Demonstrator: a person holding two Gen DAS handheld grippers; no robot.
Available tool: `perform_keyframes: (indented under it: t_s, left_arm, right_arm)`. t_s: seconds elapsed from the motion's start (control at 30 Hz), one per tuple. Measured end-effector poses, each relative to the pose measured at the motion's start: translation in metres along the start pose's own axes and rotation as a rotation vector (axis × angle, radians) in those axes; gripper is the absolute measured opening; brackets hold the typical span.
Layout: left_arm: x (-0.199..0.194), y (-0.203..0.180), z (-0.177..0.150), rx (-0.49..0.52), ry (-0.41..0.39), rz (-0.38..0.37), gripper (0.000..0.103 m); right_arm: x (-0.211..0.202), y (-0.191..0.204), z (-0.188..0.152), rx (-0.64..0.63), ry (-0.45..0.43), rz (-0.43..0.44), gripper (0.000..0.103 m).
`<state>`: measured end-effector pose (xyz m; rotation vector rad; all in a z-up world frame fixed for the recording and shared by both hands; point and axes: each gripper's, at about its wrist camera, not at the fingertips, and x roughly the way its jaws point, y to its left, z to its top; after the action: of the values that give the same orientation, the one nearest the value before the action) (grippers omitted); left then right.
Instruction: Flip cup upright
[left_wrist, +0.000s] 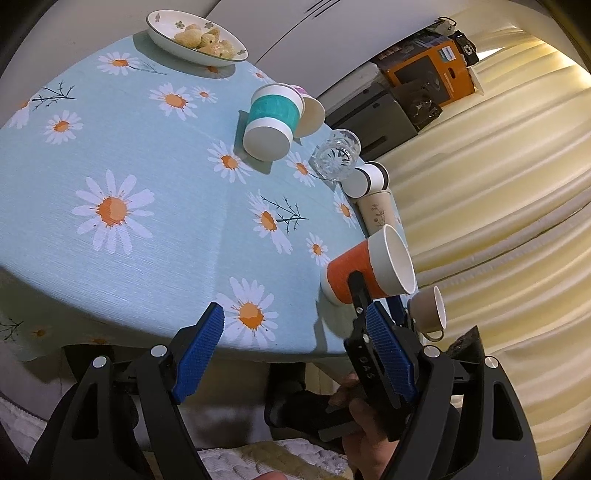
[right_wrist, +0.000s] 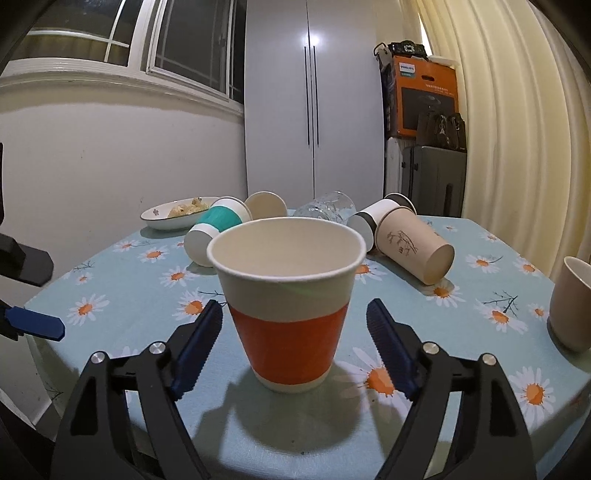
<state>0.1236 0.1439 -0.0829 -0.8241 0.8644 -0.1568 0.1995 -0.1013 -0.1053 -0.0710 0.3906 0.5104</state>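
An orange-and-white paper cup (right_wrist: 291, 306) stands upright on the daisy tablecloth (right_wrist: 122, 295), mouth up. My right gripper (right_wrist: 295, 336) is open, with its blue pads on either side of the cup and a gap on both sides. In the left wrist view the same cup (left_wrist: 369, 267) is at the table's right edge with a right gripper finger (left_wrist: 360, 295) beside it. My left gripper (left_wrist: 295, 354) is open and empty, held off the table's near edge.
A teal cup (right_wrist: 214, 229), a clear glass (right_wrist: 325, 210), a black-banded cup (right_wrist: 373, 218) and a beige printed cup (right_wrist: 413, 247) lie on their sides at the back. A bowl of snacks (right_wrist: 177, 214) is back left. A beige mug (right_wrist: 570, 306) stands upright at right.
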Motion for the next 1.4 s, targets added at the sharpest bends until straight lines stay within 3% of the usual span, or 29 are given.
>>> perform_keyframes:
  t_s: [0.23,0.53,0.83,1.0,1.07,1.23,1.4]
  left_arm:
    - [-0.002,0.000,0.000,0.012,-0.019,0.034,0.077]
    - [-0.014,-0.010,-0.005,0.079,-0.069,0.058,0.077]
    - [-0.034,-0.047,-0.025,0.293,-0.204,0.167,0.078]
    - [-0.049,-0.070,-0.050,0.406,-0.274,0.152,0.078]
    - [-0.053,-0.075,-0.060,0.436,-0.294,0.144,0.083]
    - [-0.065,-0.093,-0.087,0.535,-0.341,0.122,0.083]
    - [-0.066,-0.108,-0.110,0.631,-0.359,0.126,0.088]
  right_arm:
    - [-0.025,-0.005,0.013,0.018,-0.014,0.002,0.090]
    - [-0.086,-0.016,0.029,0.037,-0.049,-0.008,0.097]
    - [-0.146,-0.040,0.053,0.043,-0.065,0.031,0.098]
    - [-0.166,-0.054,0.063,0.039,-0.016,0.088,0.098]
    - [-0.172,-0.057,0.067,0.000,-0.004,0.079,0.098]
    - [-0.185,-0.066,0.067,-0.063,-0.012,0.066,0.098]
    - [-0.191,-0.084,0.058,-0.026,0.017,0.073,0.098]
